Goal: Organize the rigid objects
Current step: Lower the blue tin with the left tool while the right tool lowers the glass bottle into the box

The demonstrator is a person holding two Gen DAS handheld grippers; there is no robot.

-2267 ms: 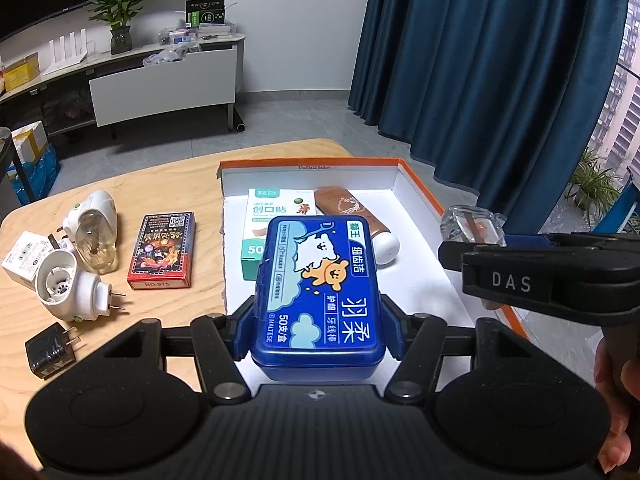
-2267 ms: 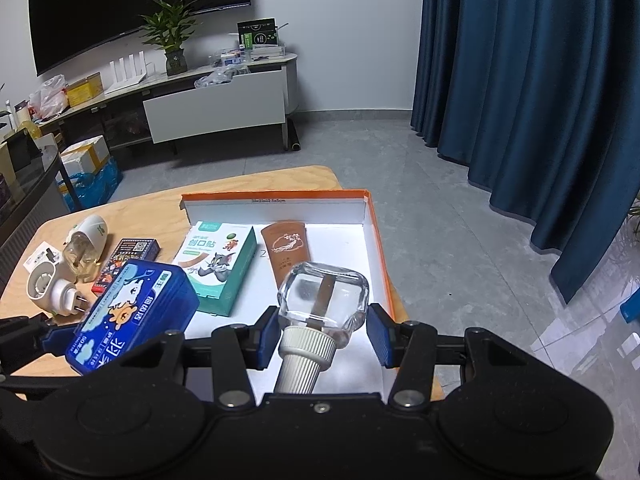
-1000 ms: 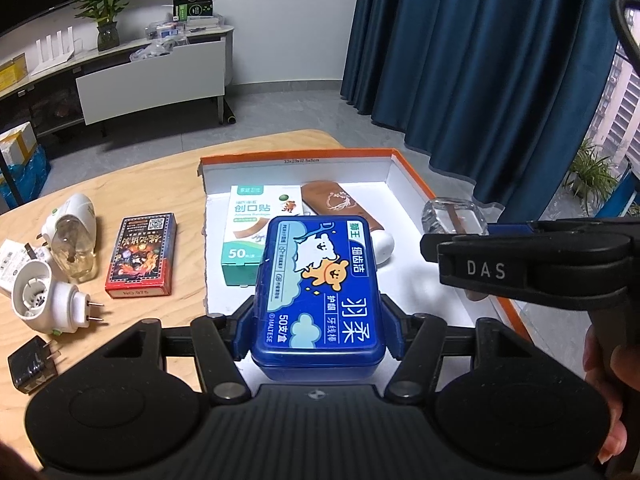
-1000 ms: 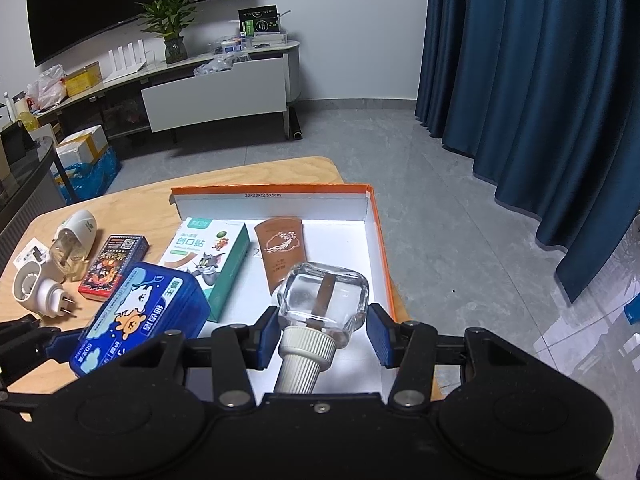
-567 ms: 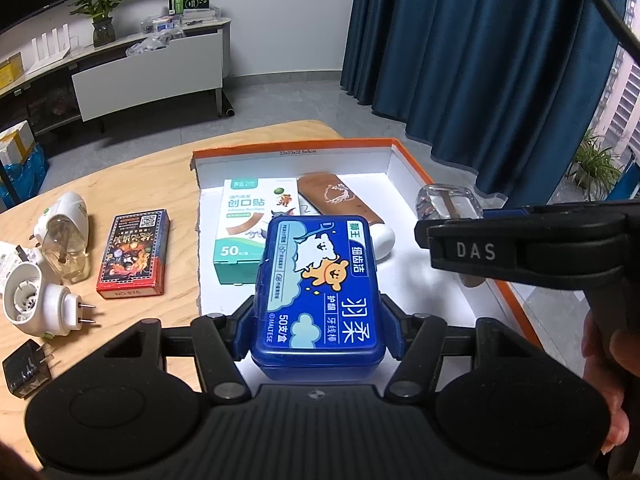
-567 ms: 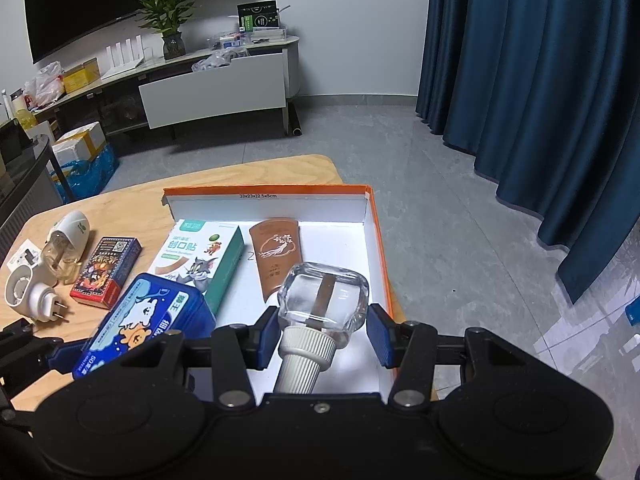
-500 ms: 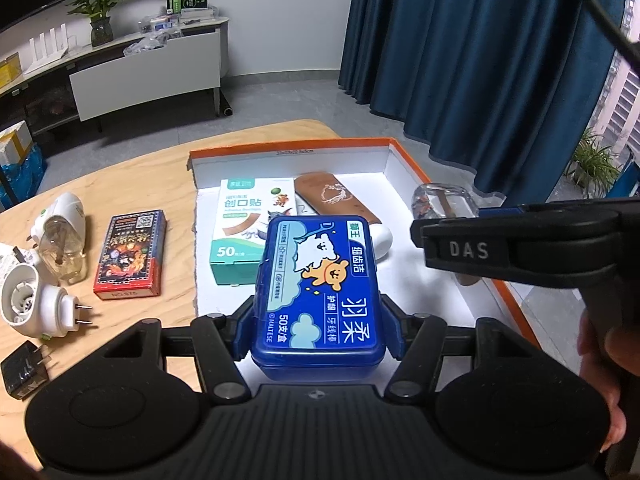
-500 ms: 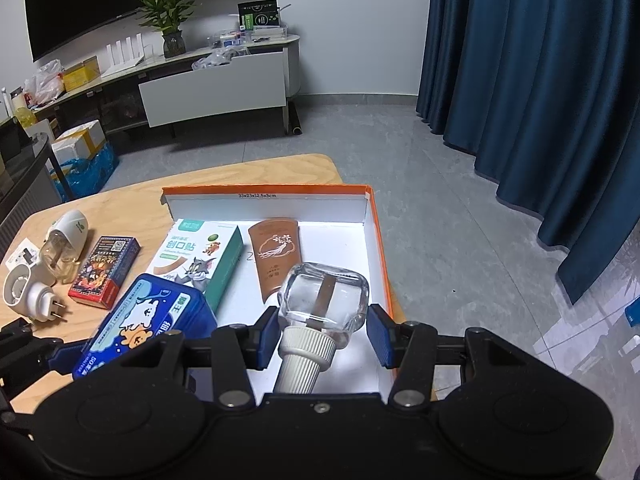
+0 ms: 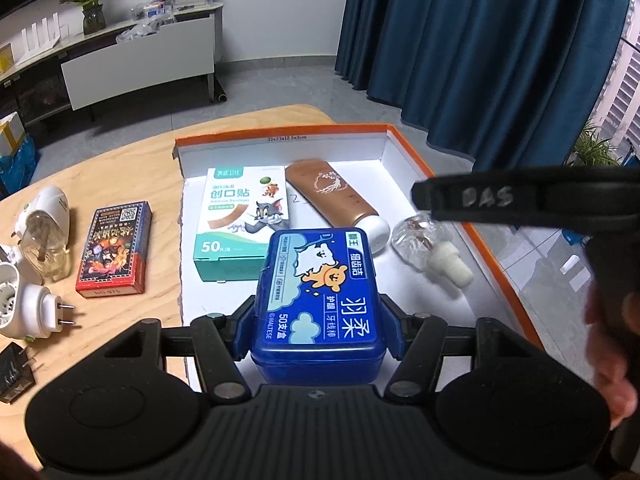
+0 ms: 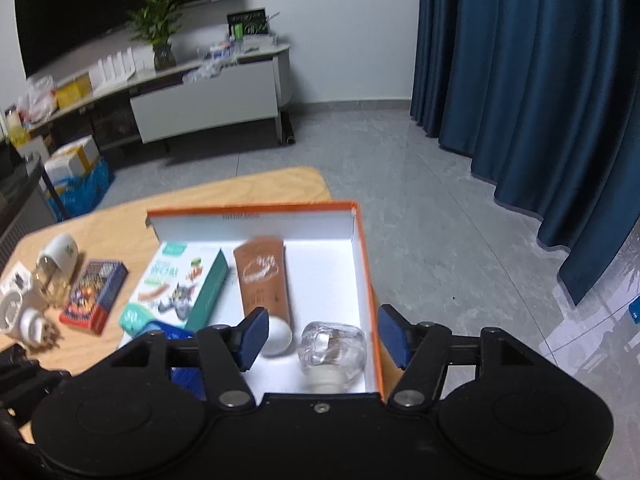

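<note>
We are holding blue floss box (image 9: 318, 300) pinched in left gripper (image 9: 318, 320), long axis forward, hovering over orange tray's (image 9: 404, 148) near-left floor (bare patch below). Right gripper (image 10: 322, 334) spread, glass bottle (image 10: 334, 346) lying in tray.

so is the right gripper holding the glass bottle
No, the right gripper has its fingers spread apart, and the glass bottle lies loose on the floor of the orange box between them.

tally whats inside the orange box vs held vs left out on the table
In the orange-rimmed white box: 3 (green plaster carton, brown tube, clear glass bottle)
Held: 1 (blue plastic case)
On the table: 5 (red card pack, 3 white plug-ins, black adapter)
Total: 9
</note>
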